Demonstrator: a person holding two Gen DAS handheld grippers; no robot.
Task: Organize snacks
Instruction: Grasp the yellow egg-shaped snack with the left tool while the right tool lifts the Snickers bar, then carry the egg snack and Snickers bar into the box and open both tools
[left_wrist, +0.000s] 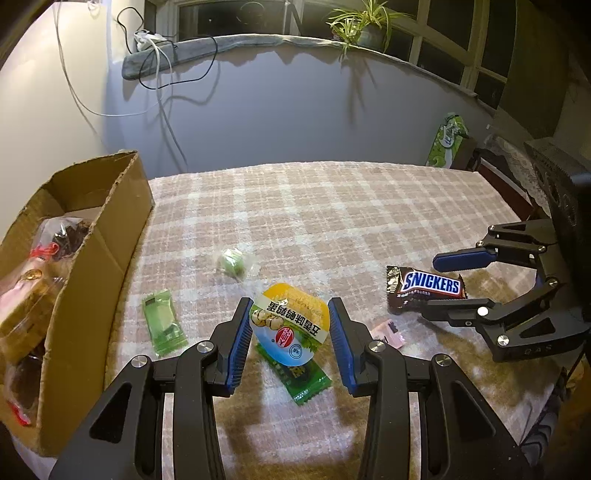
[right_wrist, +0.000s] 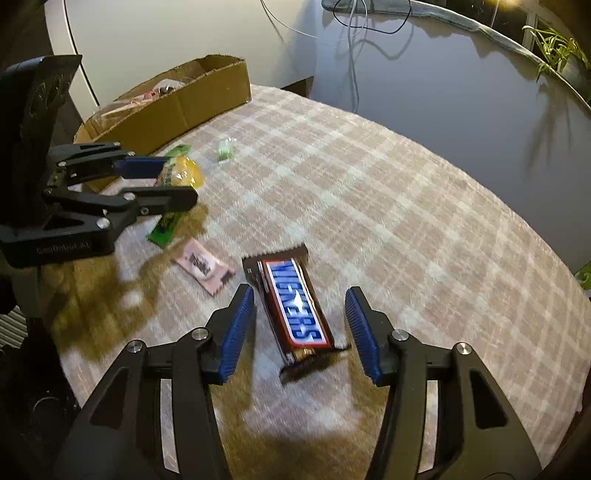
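My left gripper is shut on a yellow and white egg snack pack and holds it just above the checked tablecloth; the pack also shows in the right wrist view. Under it lies a green candy wrapper. My right gripper is open with its pads on either side of a Snickers bar, not touching it. In the left wrist view the right gripper hovers over the bar. A cardboard box with bagged snacks stands at the left.
A green flat packet, a small round green sweet and a pink packet lie on the cloth. A green bag stands at the table's far right edge. A wall, cables and a window sill are behind.
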